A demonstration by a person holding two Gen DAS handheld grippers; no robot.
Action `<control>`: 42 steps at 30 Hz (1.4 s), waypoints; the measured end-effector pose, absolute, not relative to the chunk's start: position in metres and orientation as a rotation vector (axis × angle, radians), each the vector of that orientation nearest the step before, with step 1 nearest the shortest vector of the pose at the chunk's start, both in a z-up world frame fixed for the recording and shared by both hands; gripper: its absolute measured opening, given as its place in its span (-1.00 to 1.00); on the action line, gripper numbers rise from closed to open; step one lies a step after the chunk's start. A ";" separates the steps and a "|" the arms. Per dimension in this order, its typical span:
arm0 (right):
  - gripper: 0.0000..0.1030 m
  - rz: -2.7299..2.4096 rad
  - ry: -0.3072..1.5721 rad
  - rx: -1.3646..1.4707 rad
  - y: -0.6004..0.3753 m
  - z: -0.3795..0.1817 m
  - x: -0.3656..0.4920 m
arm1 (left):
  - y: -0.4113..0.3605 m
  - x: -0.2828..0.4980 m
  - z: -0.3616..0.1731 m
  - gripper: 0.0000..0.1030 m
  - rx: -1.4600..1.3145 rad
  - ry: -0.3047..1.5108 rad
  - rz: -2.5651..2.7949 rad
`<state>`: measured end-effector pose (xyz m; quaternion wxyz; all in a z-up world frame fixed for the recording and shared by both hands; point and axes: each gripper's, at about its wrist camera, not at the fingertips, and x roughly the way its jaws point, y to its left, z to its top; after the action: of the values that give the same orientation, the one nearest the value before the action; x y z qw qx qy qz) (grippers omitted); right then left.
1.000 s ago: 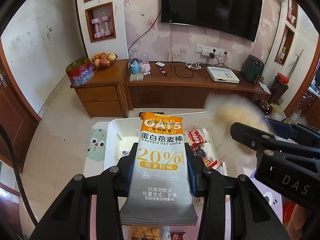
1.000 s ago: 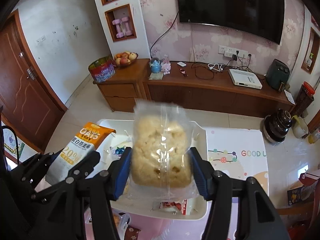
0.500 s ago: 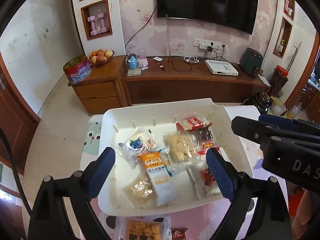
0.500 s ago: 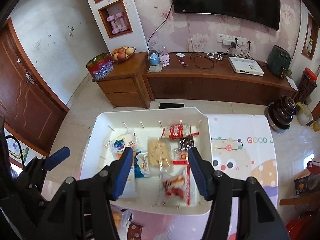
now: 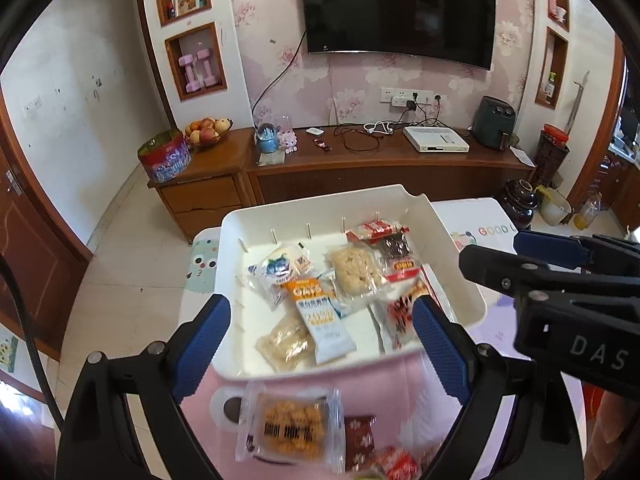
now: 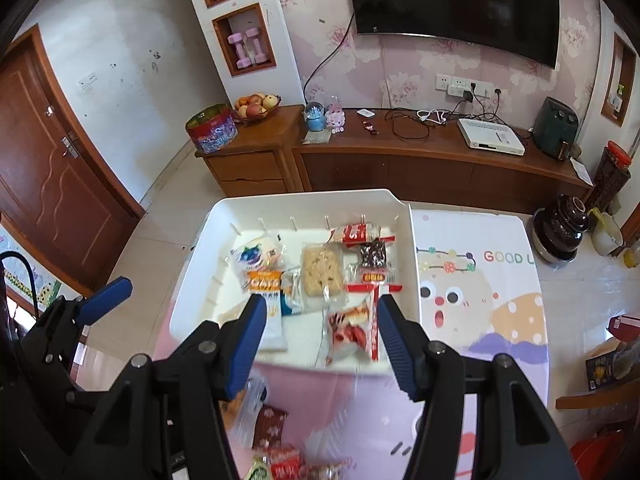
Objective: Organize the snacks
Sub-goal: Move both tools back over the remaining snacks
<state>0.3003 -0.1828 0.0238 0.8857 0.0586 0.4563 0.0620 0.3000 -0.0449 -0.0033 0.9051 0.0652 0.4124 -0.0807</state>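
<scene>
Both of our hand-held grippers hang empty above the near edge of the white tray (image 5: 456, 240). The left hand-held gripper (image 5: 320, 336) has its jaws spread wide, having just been opening, with nothing between them; the right hand-held gripper (image 6: 320, 332) is also released, its pads apart over the tray and clamping nothing. Ahead of the left fingers lie the sorted snacks, among them the oat bar packet (image 5: 322, 312) and a clear-wrapped rice cake (image 5: 354, 270). Below and nearer to us, on the pink surface (image 5: 400, 376), wait the loose ones: a clear pouch of golden puffs (image 5: 292, 426) directly under the left jaws and a small brown sachet (image 5: 360, 442) just beside it. We judge these light, crinkly and slippery, the contents brittle, so we would pinch the pouch across its flat middle or along a sealed edge, gently, rather than crush it.
</scene>
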 end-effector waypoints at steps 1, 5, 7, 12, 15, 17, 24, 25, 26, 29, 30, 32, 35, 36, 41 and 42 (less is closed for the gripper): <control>0.12 0.134 0.941 0.122 -0.182 0.026 0.290 | -0.044 0.292 -0.002 0.78 0.139 0.849 -0.168; 0.12 0.158 0.906 0.109 -0.181 0.035 0.253 | -0.037 0.254 0.007 0.78 0.146 0.835 -0.161; 0.12 0.170 0.888 0.100 -0.180 0.041 0.231 | -0.033 0.236 0.011 0.78 0.134 0.841 -0.171; 0.14 0.187 0.852 0.094 -0.179 0.048 0.185 | -0.023 0.192 0.017 0.79 0.116 0.841 -0.180; 0.24 0.203 0.829 0.107 -0.181 0.046 0.154 | -0.015 0.167 0.014 0.82 0.106 0.826 -0.159; 0.25 0.209 0.824 0.111 -0.181 0.041 0.138 | -0.009 0.153 0.008 0.83 0.093 0.829 -0.153; 0.26 0.186 0.835 0.106 -0.187 0.014 0.101 | 0.003 0.126 -0.024 0.83 0.003 0.900 -0.178; 0.26 0.183 0.840 0.105 -0.188 0.010 0.099 | 0.004 0.123 -0.029 0.83 -0.004 0.911 -0.182; 0.26 0.180 0.845 0.104 -0.189 0.005 0.096 | 0.004 0.122 -0.035 0.83 -0.010 0.922 -0.187; 0.27 0.174 0.862 0.096 -0.189 -0.011 0.092 | 0.002 0.118 -0.055 0.83 0.004 0.953 -0.197; 0.28 0.171 0.869 0.093 -0.190 -0.016 0.090 | 0.001 0.117 -0.060 0.83 0.012 0.958 -0.193; 0.28 0.158 0.895 0.082 -0.191 -0.031 0.089 | 0.002 0.114 -0.074 0.83 0.032 0.969 -0.177; 0.28 0.149 0.940 0.076 -0.192 -0.055 0.091 | 0.004 0.113 -0.097 0.83 0.026 1.010 -0.165; 0.28 0.147 0.957 0.075 -0.192 -0.063 0.092 | 0.006 0.113 -0.106 0.83 0.014 1.032 -0.165; 0.28 0.145 1.051 0.073 -0.190 -0.107 0.098 | 0.006 0.118 -0.147 0.83 -0.019 1.114 -0.147; 0.28 0.145 1.061 0.073 -0.189 -0.111 0.099 | 0.006 0.120 -0.153 0.83 -0.025 1.123 -0.146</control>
<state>0.0994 -0.1895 -0.1113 0.8594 0.0348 0.5055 0.0693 0.1197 0.0056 -0.1530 0.8438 -0.0117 0.5321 -0.0692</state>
